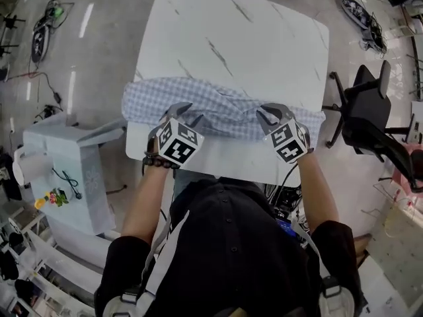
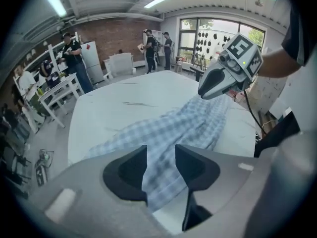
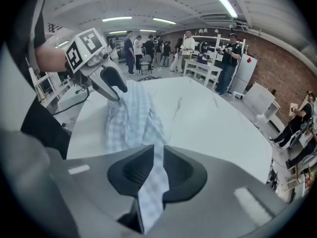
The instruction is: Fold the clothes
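A blue-and-white checked garment [image 1: 225,107] lies bunched in a band across the near part of the white marble table [image 1: 231,38]. My left gripper [image 1: 185,115] is at the garment's near edge towards its left end, and my right gripper [image 1: 272,114] is at its right end. In the left gripper view the jaws [image 2: 161,167] stand partly apart with a thick fold of the checked cloth [image 2: 188,125] filling the gap. In the right gripper view the jaws [image 3: 157,167] are nearly together on a narrow strip of the cloth [image 3: 131,118]. Each gripper shows in the other's view.
A black office chair [image 1: 370,111] stands right of the table. A white cabinet [image 1: 73,170] is at the left, with cables on the floor around it. Several people [image 3: 228,53] stand by white furniture beyond the table's far end.
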The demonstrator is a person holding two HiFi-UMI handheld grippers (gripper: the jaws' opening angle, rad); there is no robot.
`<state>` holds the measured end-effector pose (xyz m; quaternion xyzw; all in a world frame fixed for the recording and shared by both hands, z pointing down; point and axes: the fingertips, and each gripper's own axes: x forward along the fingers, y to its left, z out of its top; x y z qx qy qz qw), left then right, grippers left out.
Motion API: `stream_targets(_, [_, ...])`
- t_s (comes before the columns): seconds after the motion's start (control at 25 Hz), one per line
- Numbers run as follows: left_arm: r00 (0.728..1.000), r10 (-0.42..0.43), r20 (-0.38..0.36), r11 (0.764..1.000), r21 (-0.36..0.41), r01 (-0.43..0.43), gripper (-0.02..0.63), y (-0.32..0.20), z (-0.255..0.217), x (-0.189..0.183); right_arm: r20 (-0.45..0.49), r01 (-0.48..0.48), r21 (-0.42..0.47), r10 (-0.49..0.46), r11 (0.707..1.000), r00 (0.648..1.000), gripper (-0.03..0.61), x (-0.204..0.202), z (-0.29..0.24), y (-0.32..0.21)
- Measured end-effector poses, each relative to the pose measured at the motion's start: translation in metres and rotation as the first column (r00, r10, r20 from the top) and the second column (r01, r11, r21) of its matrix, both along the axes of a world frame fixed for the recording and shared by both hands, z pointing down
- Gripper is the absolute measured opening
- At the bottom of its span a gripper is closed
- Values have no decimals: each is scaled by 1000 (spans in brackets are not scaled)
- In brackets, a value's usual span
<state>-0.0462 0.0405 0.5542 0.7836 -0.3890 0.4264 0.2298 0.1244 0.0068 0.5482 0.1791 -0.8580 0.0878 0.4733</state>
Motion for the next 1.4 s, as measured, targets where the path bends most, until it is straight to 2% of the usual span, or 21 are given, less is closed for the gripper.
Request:
stream_targets(0.08, [999,-41,-15,999,1,41,190,7,-3,-46,22,15,-7,-15,1000,1000,66,-54,-5,10])
stream_targets(0.24, [995,-97,2,995,-2,97,190,20,-4,-139,45,69,0,-69,998,997,66,-152,-14,24])
stream_targets(0.48, [989,-151,0,988,-33,151,190,39,1,-230,37,103,0,-103,995,994,64,-251,-15,43])
stream_targets(0.64, [987,-159,-12,985,-74,158,191,48,15,-260,25,121,-6,-121,993,992,64,-288,-13,52])
stream_targets(0.84, [993,-121,-9,985,-127,119,195,66,33,-271,5,159,-34,-159,987,987,64,-312,-1,66])
stream_targets(1.04, [979,-200,-47,969,-160,190,195,75,41,-285,4,186,-28,-186,982,983,71,-337,10,69])
stream_targets(1.12, [963,-257,-78,955,-170,241,196,76,41,-288,4,203,-12,-203,979,979,75,-350,12,64])
stream_targets(1.2, [935,-330,-130,934,-192,302,195,75,40,-287,1,234,-8,-234,972,972,92,-366,12,60])
stream_targets(1.32, [872,-439,-216,887,-258,382,196,75,38,-283,-13,287,12,-287,958,958,92,-390,9,49])
stream_targets(1.4, [828,-500,-253,854,-302,423,219,75,37,-280,-45,329,8,-328,944,944,95,-402,10,40])
